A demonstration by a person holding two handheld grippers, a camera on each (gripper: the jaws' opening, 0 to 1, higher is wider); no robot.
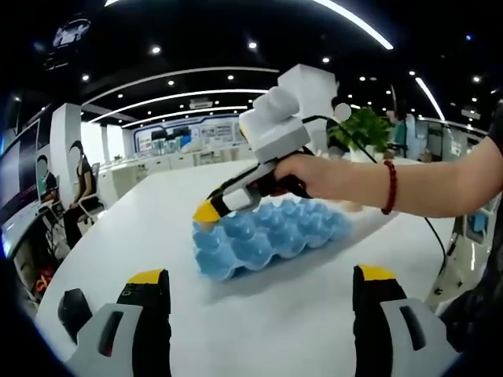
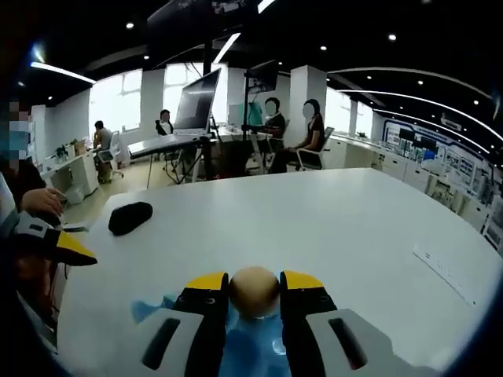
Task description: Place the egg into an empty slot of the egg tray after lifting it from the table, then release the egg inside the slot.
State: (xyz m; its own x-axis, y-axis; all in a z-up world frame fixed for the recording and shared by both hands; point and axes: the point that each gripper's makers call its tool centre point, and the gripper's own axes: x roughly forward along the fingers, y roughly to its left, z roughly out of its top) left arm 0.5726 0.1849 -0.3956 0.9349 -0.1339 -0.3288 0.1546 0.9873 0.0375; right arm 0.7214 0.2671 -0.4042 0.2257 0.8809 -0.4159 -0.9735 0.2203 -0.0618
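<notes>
My right gripper [image 2: 255, 280] is shut on a tan egg [image 2: 255, 295], held between its yellow-tipped jaws just above the blue egg tray [image 2: 153, 308]. In the left gripper view the blue tray [image 1: 271, 236] lies on the white table [image 1: 157, 212], its slots showing empty. A hand holds the right gripper [image 1: 209, 212] over the tray's left end, tilted down. My left gripper [image 1: 262, 275] stands open near the tray's front side with nothing between its jaws. Its yellow tip [image 2: 72, 247] pokes in from the left edge of the right gripper view.
A black object [image 2: 130, 217] lies on the table beyond the tray. A white strip [image 2: 445, 272] lies near the right edge. A person's forearm with a red bead bracelet [image 1: 390, 187] reaches over the tray. Seated people and desks stand past the table's far edge.
</notes>
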